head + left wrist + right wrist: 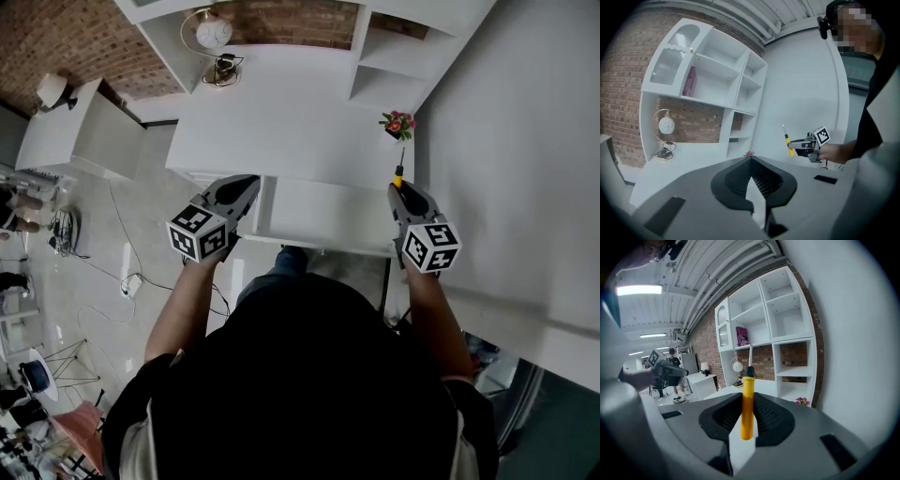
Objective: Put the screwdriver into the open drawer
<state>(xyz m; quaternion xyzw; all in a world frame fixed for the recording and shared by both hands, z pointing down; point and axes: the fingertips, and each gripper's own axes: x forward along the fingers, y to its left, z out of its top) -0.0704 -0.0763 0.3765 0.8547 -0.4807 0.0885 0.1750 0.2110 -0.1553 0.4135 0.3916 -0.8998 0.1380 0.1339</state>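
**Right hand-held gripper** (747,399): my jaws are clamped on the yellow handle of the screwdriver (747,413), shaft upright at frame centre for a controlled descent. It hangs near the right end of the open drawer (323,214). **Left hand-held gripper** (750,159): closed, empty, held aside.

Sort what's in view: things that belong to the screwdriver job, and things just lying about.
For the job:
screwdriver, clamped in the right hand-held gripper
open drawer

Just lying about:
flower pot
round ornament
pink book on the shelf
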